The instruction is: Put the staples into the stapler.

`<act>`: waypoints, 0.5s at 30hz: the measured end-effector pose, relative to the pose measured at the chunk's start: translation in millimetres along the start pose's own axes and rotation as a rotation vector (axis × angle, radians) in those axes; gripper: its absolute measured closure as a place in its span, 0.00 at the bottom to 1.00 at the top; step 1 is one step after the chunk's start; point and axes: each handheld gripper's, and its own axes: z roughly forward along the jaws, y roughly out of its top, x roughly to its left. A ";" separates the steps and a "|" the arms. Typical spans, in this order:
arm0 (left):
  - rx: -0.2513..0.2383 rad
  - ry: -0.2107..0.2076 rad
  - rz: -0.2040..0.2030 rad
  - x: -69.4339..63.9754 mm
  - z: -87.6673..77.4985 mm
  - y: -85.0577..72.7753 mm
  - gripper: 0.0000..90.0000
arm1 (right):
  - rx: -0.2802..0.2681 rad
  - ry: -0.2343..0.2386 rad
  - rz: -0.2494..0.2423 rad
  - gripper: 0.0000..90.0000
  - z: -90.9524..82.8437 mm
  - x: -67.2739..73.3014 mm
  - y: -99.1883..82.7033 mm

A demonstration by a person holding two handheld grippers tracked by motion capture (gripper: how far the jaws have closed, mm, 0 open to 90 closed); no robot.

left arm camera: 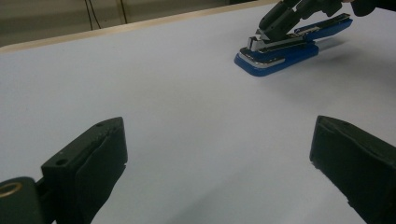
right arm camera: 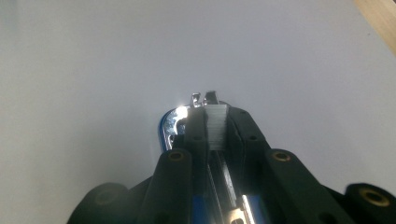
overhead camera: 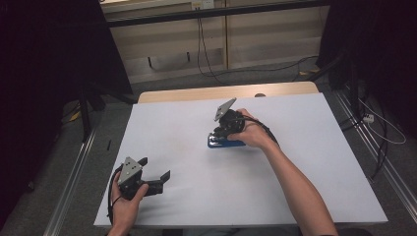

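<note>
Stapler [overhead camera: 225, 143], blue with a chrome nose, lies flat near the middle of the white tabletop [overhead camera: 305, 162], its open top showing a row of staples [right arm camera: 217, 126] in the right gripper view. The right gripper [overhead camera: 222, 132] comes down on it from above, its jaws pinching the metal staple channel on both sides; the left gripper view shows those black jaws meeting the stapler's upper arm near the front end. The left gripper [overhead camera: 156, 173] sits well apart near the tabletop's near left corner, held in the person's hand [overhead camera: 125, 199], its jaws spread wide with nothing but bare surface between them.
</note>
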 end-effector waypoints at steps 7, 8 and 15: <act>-0.002 -0.002 0.001 -0.8 0.0 0.1 0.05 | -0.002 0.006 -0.002 0.88 1.4 -2.3 -2.5; 0.000 -0.001 0.001 -0.6 -0.2 0.1 0.05 | -0.003 0.007 -0.007 0.88 1.4 -3.2 -3.0; 0.000 -0.001 0.002 -0.1 -0.2 0.1 0.05 | -0.017 0.026 -0.017 0.88 0.4 -2.7 -3.1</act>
